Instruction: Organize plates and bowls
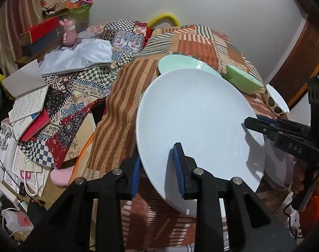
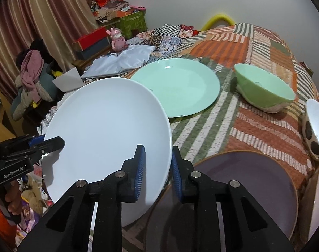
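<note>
Above the patchwork-covered table (image 2: 253, 126), both my grippers, left (image 1: 158, 168) and right (image 2: 157, 168), clamp opposite rims of the round white glazed ceramic plate (image 2: 104, 130); it should be stiff, slick, breakable, so rim holds suit.

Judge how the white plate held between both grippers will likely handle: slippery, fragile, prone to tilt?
The white plate looks glossy, so its rim may slip in the pads. It seems rigid ceramic, probably breakable if dropped. The left gripper and right gripper each straddle only its edge and it sits tilted, so it could pivot.
</note>
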